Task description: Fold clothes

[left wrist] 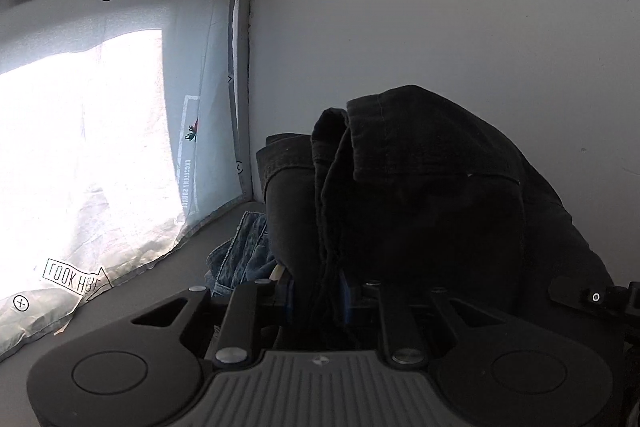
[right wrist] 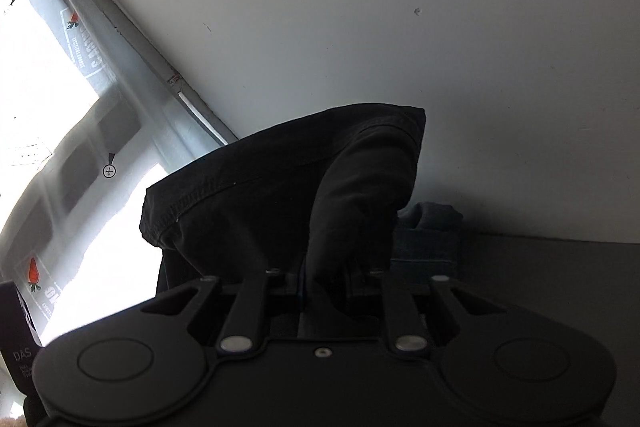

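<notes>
The left claw point(left wrist: 320, 291) is closed down on a bunched fold of a black garment point(left wrist: 420, 195), its jaws nearly together with the dark cloth pinched between them. The fabric rises out of the grip and drapes over itself, and a stitched hem edge shows across its upper part. In the right wrist view the right claw point(right wrist: 328, 283) is likewise clamped on the black garment point(right wrist: 280, 195), with the cloth gathered between its nearly shut jaws and a seamed edge running across the left side of the mound above it. Both claws carry the garment lifted off the dark grey table point(left wrist: 168, 267), so the cloth hangs in front of each camera and hides much of what lies beyond. Behind the black fabric in the left view, a heap of blue denim clothing point(left wrist: 240, 259) rests on the table, close to the corner where a plain white wall point(left wrist: 440, 7) meets a window covered by a pale printed curtain point(left wrist: 100, 147). The curtain's lower edge lies on the table. In the right view a dark blue folded item point(right wrist: 428, 239) sits on the table point(right wrist: 540, 267) against the wall point(right wrist: 360, 7), just right of the held cloth.
</notes>
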A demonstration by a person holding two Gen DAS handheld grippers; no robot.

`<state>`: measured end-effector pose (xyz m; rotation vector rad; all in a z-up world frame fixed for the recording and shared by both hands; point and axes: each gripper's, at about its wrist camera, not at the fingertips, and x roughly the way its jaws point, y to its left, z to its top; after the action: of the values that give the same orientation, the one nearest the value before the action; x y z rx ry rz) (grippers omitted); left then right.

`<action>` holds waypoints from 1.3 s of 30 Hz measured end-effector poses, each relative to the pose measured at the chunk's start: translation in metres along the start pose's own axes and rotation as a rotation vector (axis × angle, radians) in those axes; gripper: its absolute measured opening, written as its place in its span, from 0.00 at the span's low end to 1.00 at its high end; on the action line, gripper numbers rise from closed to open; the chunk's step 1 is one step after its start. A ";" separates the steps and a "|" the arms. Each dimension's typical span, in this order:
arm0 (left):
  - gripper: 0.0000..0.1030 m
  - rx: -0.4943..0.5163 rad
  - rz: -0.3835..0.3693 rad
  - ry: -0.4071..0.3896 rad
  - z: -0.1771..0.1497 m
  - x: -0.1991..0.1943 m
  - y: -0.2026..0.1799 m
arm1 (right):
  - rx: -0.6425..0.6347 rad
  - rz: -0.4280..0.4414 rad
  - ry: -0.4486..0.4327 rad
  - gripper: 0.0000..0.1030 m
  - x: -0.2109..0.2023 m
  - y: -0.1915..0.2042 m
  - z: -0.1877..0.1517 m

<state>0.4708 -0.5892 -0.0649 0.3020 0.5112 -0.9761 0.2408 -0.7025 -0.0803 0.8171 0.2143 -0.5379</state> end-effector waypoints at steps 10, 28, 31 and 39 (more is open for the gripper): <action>0.39 0.169 0.117 0.164 -0.001 0.214 0.053 | 0.110 -0.236 0.150 0.50 0.120 -0.063 -0.048; 0.74 -0.071 0.166 0.009 -0.038 0.096 0.078 | -0.134 -0.199 0.228 0.86 0.124 -0.034 -0.029; 0.84 -0.111 0.207 -0.037 -0.033 0.038 0.067 | -0.205 -0.175 0.204 0.92 0.102 -0.024 -0.029; 1.00 -0.210 0.358 -0.199 -0.055 -0.158 0.037 | -0.387 0.029 0.126 1.00 0.025 0.045 -0.035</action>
<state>0.4149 -0.4322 -0.0254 0.0997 0.3580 -0.5905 0.2867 -0.6610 -0.0848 0.4757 0.4080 -0.4004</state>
